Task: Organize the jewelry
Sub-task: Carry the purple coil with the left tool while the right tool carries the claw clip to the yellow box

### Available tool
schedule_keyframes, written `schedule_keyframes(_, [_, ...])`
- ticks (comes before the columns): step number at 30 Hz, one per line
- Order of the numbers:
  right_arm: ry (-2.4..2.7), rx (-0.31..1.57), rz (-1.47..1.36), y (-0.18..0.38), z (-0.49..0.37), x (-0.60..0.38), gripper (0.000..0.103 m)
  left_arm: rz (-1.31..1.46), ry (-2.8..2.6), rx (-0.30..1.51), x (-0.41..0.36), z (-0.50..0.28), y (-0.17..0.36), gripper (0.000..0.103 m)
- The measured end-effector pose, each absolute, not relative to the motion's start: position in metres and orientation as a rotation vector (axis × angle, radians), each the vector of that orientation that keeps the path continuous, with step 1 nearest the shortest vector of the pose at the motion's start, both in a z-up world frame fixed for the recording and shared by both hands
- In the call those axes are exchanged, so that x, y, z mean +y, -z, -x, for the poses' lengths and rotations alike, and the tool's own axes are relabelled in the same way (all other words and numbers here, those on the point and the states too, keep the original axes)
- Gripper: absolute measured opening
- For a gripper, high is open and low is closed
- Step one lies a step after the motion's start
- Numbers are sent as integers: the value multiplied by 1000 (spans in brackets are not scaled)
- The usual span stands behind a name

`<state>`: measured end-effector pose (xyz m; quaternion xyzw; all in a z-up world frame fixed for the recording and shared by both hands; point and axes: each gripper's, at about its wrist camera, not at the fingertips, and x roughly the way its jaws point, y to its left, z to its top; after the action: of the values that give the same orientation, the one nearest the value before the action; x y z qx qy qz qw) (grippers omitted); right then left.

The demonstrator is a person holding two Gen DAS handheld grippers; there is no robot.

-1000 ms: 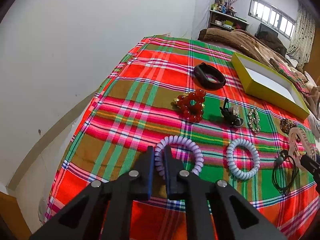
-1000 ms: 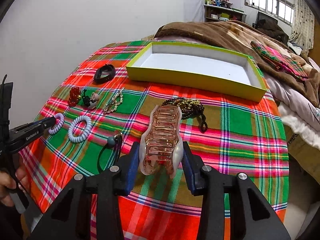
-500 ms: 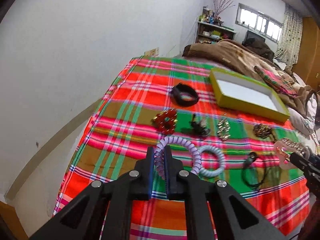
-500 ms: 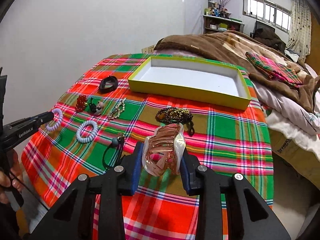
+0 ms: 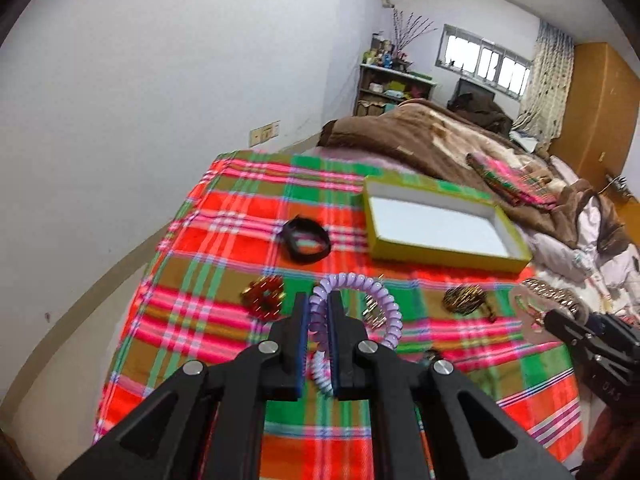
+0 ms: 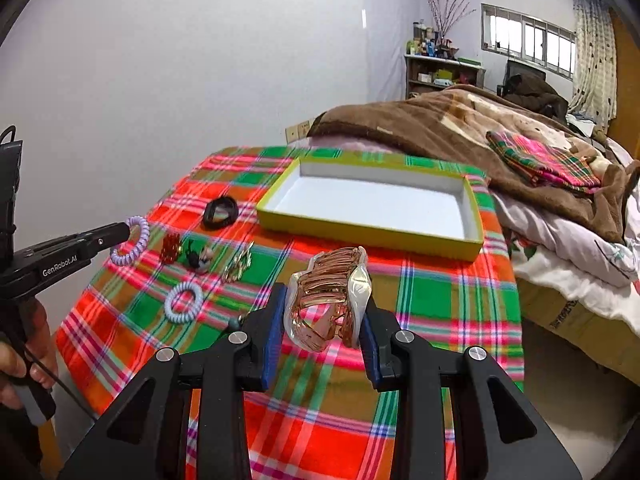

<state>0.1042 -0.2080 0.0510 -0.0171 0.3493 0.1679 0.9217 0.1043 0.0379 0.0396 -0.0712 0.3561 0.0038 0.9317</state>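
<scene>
Covering table: plaid cloth (image 6: 440,300) (bedroom)

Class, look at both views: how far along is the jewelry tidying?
Done: nothing; the yellow box is empty. In hand: left gripper holds a purple coil tie; right gripper holds a pink hair claw. Left: the black band and other pieces on the cloth.

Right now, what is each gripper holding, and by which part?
The left gripper pinches the purple spiral hair tie across one side of its loop. The right gripper clamps the pink claw clip by its two outer sides.
</scene>
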Motion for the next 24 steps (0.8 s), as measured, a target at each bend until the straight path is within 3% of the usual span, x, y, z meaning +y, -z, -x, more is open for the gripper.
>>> schedule_keyframes(10, [-322,681,17,-61,-150,-221,34,159,107,721,15,-160,-50,9])
schedule_keyframes(24, [-269,743,-25,-25,-241,-253,35,80,178,834,-39,-259,-9,9])
